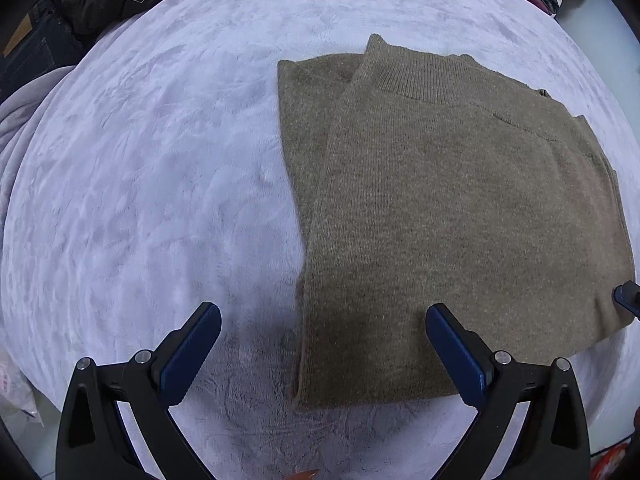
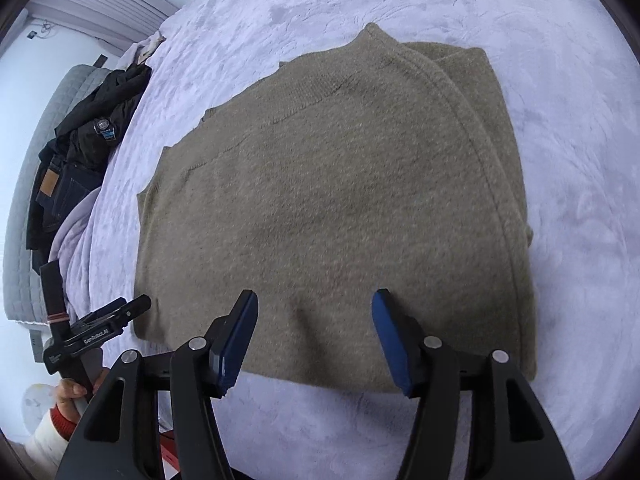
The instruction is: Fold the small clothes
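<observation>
- Sweater (image 1: 460,220), olive-brown knit, lay flat on the lilac fleece blanket (image 1: 160,180) covering the bed. It was already partly folded: one side was turned in over the body, giving a long straight fold line, with the ribbed collar at the end far from both grippers.
- Left gripper (image 1: 323,350) was released, jaws as wide as they go, nothing between the pads. It pointed steeply down. The sweater's near corner and side edge lay just ahead of it, below the gap; one finger hung over the knit, the other over bare blanket.
- Right gripper (image 2: 315,338) was also released, jaws moderately apart, holding nothing. The sweater's hem lay directly ahead of and beneath its fingertips; I could not tell whether the pads brushed the cloth.
- In the right wrist view, the left gripper appeared off to the side, held by a hand (image 2: 74,394) in a white sleeve with a red cuff.
- Dark jacket and jeans (image 2: 80,160) sat piled well away, at the bed's edge.
- Judged step: between folds, both grippers free after the lengthwise fold.
- Judged next move: each gripper pinches a hem corner, catching all layers, then carries the hem toward the collar together so the halves land square.
</observation>
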A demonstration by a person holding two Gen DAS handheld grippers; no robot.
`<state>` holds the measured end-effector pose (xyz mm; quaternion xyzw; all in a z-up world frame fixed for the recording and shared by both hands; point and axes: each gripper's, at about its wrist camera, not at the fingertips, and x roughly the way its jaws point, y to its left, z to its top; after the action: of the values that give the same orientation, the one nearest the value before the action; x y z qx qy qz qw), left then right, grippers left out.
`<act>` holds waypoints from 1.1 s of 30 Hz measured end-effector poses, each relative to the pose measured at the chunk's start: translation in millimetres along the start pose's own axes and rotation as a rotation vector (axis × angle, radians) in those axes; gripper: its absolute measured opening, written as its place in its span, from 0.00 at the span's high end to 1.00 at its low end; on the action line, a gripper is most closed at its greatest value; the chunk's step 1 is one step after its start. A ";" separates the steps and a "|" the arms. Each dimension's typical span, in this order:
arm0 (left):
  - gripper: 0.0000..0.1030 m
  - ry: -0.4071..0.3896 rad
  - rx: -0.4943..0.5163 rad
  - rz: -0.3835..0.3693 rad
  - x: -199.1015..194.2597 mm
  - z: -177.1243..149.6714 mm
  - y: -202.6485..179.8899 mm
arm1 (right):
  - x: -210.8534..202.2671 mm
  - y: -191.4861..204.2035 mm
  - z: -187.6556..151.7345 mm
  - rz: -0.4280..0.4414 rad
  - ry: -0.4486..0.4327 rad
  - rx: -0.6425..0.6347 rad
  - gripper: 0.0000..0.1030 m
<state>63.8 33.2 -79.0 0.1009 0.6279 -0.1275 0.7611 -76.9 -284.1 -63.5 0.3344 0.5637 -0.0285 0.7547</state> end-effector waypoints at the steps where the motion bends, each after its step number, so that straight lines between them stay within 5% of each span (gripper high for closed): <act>1: 0.00 0.003 -0.003 0.002 0.2 -2.1 0.1 | 0.0 2.9 -5.4 0.002 0.005 0.000 0.39; 8: 0.00 0.028 -0.026 0.001 4.5 -18.1 5.1 | 10.5 21.3 -29.5 0.047 0.048 0.013 0.39; 19: 0.00 0.025 -0.094 -0.119 -6.6 -47.5 22.8 | 34.6 47.1 -54.1 0.126 0.124 0.016 0.39; 33: 0.00 0.063 -0.321 -0.557 -11.3 -80.3 30.2 | 76.9 48.9 -63.3 0.344 0.123 0.179 0.39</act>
<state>-3.2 87.7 -83.5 -0.1924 0.6666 -0.2273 0.6834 -81.1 -186.5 -116.3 0.4928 0.5385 0.0713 0.6798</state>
